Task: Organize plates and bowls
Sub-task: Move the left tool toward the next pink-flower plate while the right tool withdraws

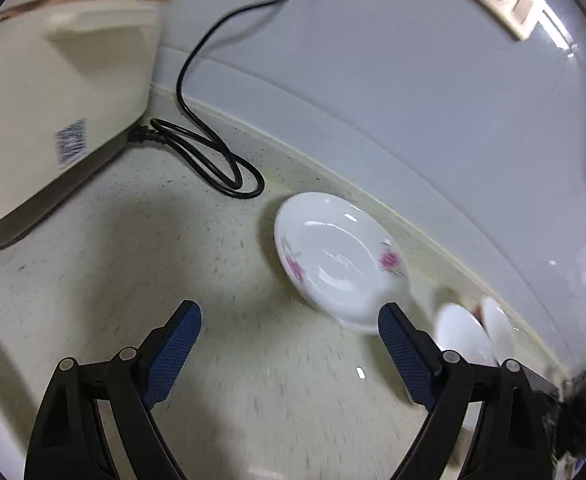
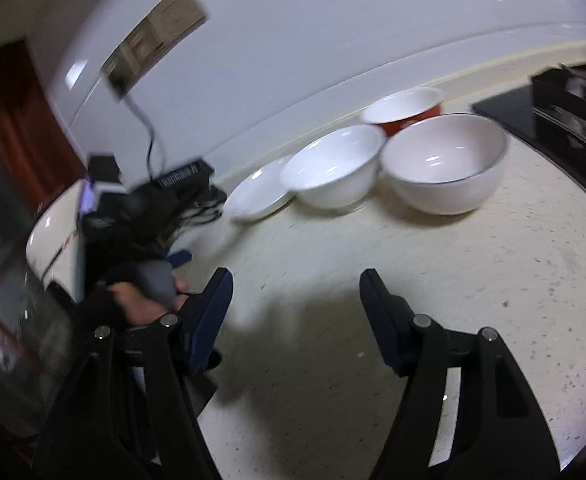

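In the left wrist view a white plate with pink flowers (image 1: 337,264) lies on the speckled counter (image 1: 133,248) near the wall. My left gripper (image 1: 289,320) is open with only counter between its pads. Its right fingertip (image 1: 393,320) is at the plate's near rim; whether it touches I cannot tell. Two white bowls (image 1: 461,332) show blurred to the right. In the right wrist view my right gripper (image 2: 295,284) is open over bare counter. Ahead of it are the plate (image 2: 261,192), a white bowl (image 2: 333,172), a larger dark-rimmed white bowl (image 2: 445,160) and a red bowl (image 2: 409,110).
A cream appliance (image 1: 53,100) stands at the left, with its black cable (image 1: 213,152) looped on the counter up to the wall. A black stove top (image 2: 553,100) is at the far right. A hand (image 2: 141,300) holds the other gripper at the left of the right wrist view.
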The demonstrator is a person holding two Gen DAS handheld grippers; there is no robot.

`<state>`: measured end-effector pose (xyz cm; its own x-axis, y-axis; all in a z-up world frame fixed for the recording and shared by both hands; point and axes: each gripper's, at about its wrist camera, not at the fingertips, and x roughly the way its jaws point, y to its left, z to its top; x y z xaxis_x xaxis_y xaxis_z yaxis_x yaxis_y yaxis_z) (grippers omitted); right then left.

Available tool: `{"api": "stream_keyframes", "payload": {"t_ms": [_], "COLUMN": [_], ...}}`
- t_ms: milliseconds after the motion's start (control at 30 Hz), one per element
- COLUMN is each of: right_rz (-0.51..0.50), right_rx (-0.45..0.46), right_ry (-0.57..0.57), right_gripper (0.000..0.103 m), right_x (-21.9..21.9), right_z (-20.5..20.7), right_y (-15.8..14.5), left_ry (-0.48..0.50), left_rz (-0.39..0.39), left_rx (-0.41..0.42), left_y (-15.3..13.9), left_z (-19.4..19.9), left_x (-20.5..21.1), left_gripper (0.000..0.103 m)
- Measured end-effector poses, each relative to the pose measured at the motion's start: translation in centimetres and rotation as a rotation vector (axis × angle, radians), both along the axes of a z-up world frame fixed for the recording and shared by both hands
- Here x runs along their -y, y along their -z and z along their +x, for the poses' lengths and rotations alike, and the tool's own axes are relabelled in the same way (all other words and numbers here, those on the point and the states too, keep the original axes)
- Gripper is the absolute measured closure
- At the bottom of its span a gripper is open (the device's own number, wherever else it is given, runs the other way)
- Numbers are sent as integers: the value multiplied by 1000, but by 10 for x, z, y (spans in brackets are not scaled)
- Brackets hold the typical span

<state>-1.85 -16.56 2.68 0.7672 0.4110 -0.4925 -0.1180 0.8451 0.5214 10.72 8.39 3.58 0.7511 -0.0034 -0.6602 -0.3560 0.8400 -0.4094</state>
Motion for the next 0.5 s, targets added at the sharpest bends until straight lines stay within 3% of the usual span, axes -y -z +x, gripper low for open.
{"api": "stream_keyframes", "payload": {"t_ms": [200, 500], "right_rz": [69, 79], "right_rx": [4, -2], "right_ry": [59, 65], "right_gripper": [34, 29], "right_x": [16, 13], "right_z": [-1, 1], "right_y": [-1, -1], "left_ry": [-35, -5], "left_rz": [101, 235], "left_rx": [-73, -214], "left_y": [14, 27], "left_z": [39, 48], "left_x": [6, 19], "left_gripper": [12, 10]}}
